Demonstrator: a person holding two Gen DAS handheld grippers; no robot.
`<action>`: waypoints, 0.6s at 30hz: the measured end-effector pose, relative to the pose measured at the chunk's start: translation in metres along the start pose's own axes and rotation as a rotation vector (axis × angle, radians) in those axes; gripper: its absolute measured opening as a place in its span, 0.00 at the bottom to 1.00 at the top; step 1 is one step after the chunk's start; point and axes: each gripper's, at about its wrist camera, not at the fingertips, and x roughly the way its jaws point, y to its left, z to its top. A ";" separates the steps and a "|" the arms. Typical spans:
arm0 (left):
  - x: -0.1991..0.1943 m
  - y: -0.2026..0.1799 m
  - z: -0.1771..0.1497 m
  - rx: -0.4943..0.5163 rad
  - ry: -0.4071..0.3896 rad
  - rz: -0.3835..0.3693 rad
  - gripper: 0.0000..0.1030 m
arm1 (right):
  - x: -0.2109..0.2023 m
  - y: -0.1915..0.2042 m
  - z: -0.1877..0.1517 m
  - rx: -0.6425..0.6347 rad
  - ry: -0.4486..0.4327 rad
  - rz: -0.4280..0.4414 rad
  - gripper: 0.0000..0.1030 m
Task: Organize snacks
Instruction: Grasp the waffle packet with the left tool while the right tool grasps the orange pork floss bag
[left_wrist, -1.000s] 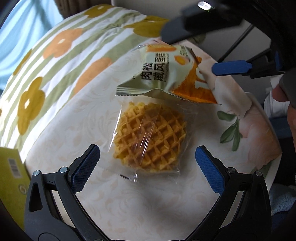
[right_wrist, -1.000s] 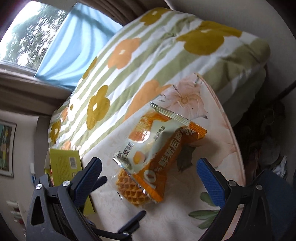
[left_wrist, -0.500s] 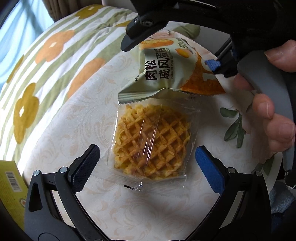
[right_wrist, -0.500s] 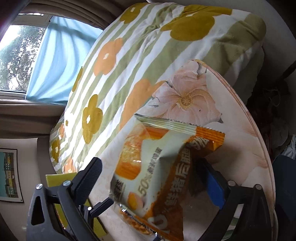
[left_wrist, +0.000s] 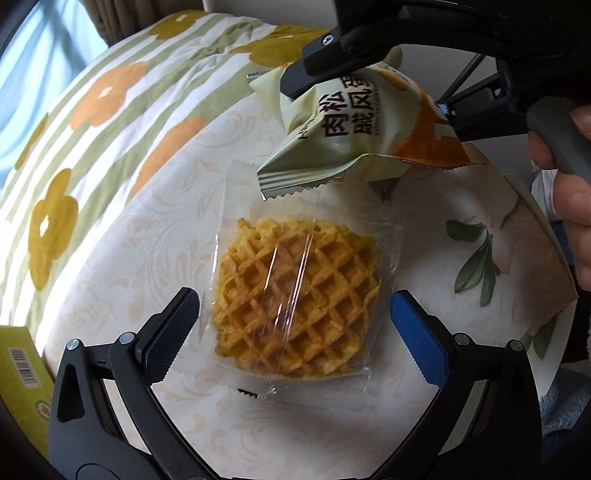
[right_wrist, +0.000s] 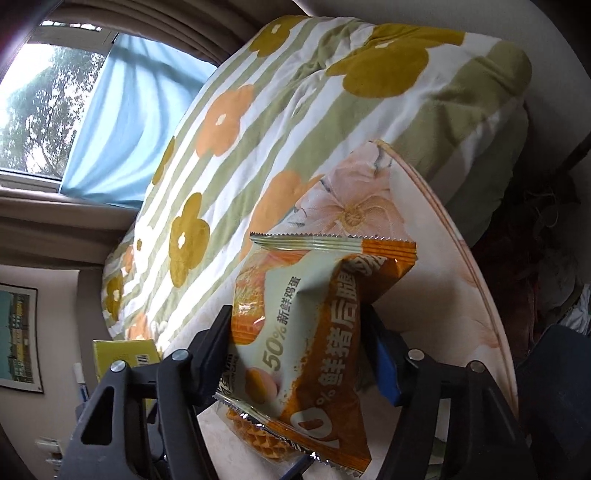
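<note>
A cream-and-orange cake packet, puffed foil with zigzag-cut ends and dark Chinese print, is clamped between the fingers of the right gripper and is held clear above the round tray. A waffle, golden, grid-patterned and sealed in clear wrap, is seen lying flat on the tray, just below the raised packet. The left gripper is spread wide, one pad to each side of the waffle, neither clearly touching it. A yellow box is seen beside the tray.
</note>
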 end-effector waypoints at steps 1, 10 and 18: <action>0.001 -0.001 0.001 0.000 -0.004 0.003 0.99 | -0.002 -0.002 0.000 0.001 0.001 0.003 0.61; -0.001 -0.006 0.002 0.003 -0.044 0.011 0.78 | -0.013 -0.008 0.001 -0.012 -0.002 0.008 0.60; -0.006 -0.001 -0.002 -0.055 -0.039 0.032 0.75 | -0.018 -0.010 -0.001 -0.026 0.007 0.022 0.60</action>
